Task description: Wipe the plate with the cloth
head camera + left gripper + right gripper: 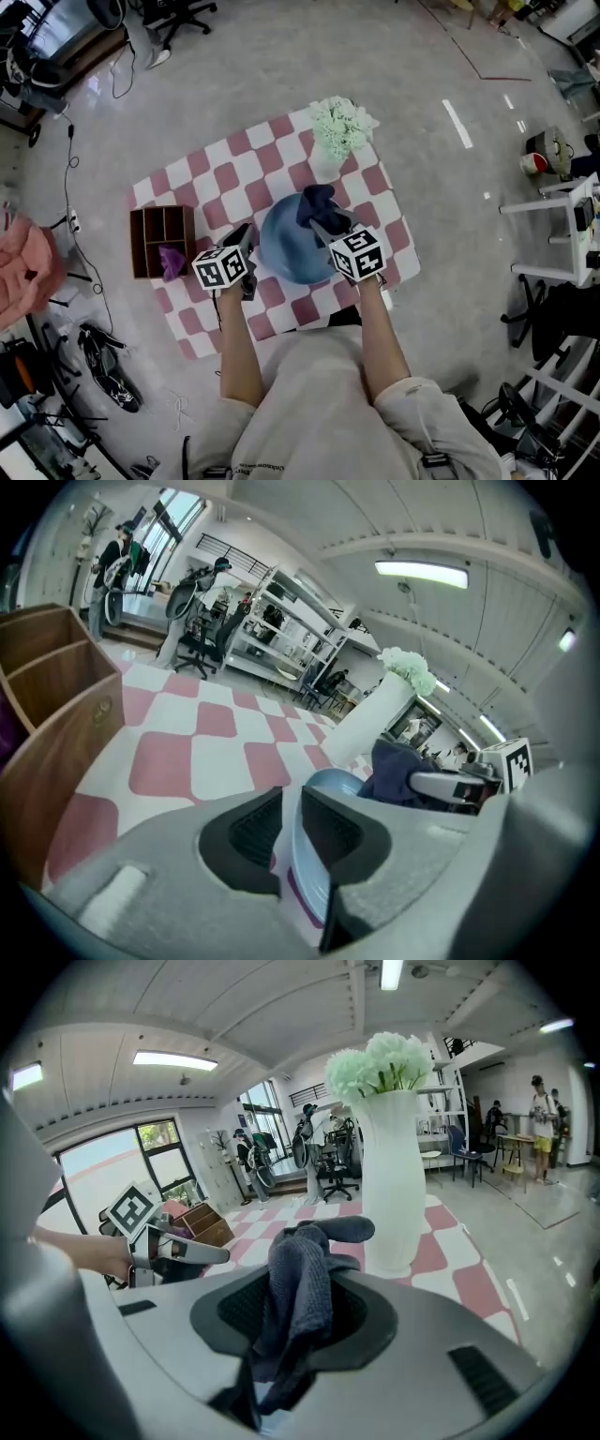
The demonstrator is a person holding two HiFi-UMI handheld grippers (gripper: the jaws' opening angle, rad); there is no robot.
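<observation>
The left tool [291,829] pinches the rim of the plate [289,251], apparently to steady it on the checked worktop [225,178] beside the vase [328,161]. The right tool [298,1309] is clamped on the bunched cloth [302,1258], its loose end over the plate's far side, placed for rubbing.

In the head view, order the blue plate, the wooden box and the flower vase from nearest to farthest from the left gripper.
1. blue plate: its rim sits between the jaws of the left gripper.
2. wooden box: just off to that gripper's left.
3. flower vase: at the far side, beyond the plate.
</observation>
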